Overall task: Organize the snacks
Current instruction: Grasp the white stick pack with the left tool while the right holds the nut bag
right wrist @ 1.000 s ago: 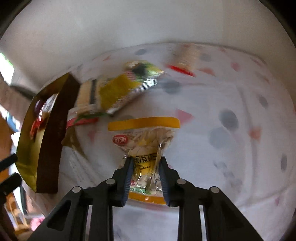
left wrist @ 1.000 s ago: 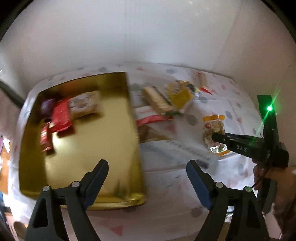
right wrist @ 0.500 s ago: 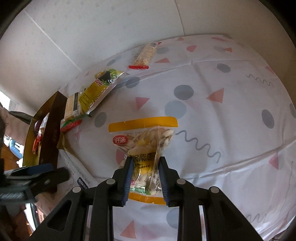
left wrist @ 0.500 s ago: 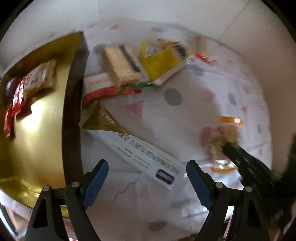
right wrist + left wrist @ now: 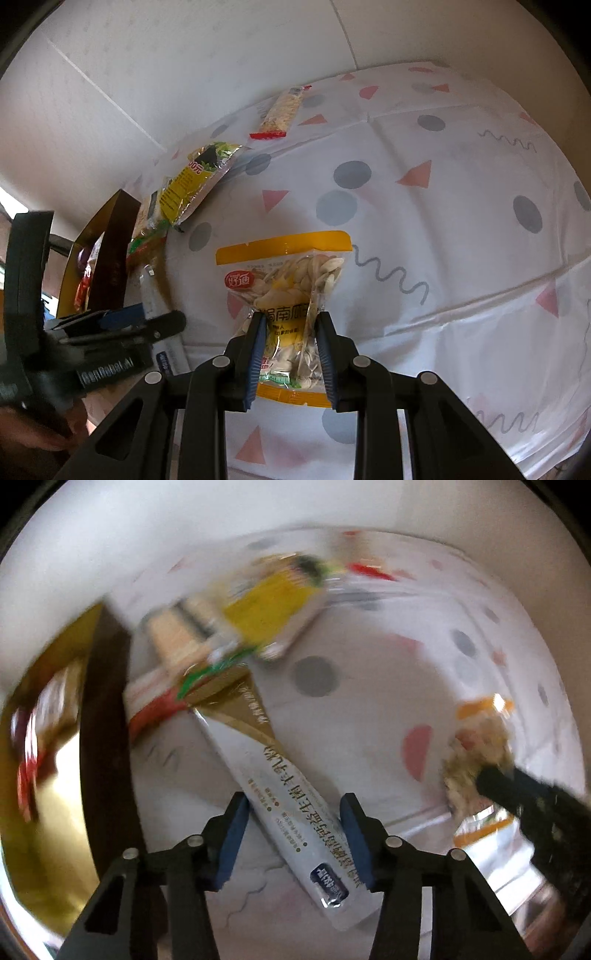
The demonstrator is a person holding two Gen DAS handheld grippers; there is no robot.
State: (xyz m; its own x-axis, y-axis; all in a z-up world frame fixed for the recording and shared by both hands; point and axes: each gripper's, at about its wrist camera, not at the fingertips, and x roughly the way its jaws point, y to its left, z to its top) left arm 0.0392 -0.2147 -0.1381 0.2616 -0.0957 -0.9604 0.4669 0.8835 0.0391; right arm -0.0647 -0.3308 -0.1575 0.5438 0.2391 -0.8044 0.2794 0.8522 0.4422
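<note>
Right gripper (image 5: 290, 354) clamped on seed pouch (image 5: 288, 291), yellow-banded, pads pinching lower half; pouch at centre of right view, bottom edge at 6 o'clock, over patterned tablecloth (image 5: 443, 221). Cannot tell whether lifted or resting.

Left gripper (image 5: 293, 840) pointing steeply down, jaws closing around long white sachet (image 5: 273, 779); sachet lying diagonally between blue pads, from 6 o'clock up toward 11 o'clock, gold tip far end. Right pad at sachet's edge, left pad apart with gap showing; not yet pinched, reads as open.

Gold tray (image 5: 44, 775) at 9 o'clock in left view, dark wall just beside sachet's left. Few packets inside already, red ones among them, blurred, count unclear.

Farther, at 11 to 12 o'clock: heap outside tray wall, red-and-green packet (image 5: 159, 705), cracker pack (image 5: 177, 638), yellow foil bag (image 5: 192, 184) on top. Farthest, slim bar with red end (image 5: 282, 112) at 12 o'clock in right view, alone, well apart from heap, near wall.

Judgement: early to middle stage. Small share stowed in tray. Two items in hand or nearly so, neither in tray. Left to move: sachet, seed pouch, three heap items, far bar. Sachet grab pending first; thin flat pack, likely slippery.
</note>
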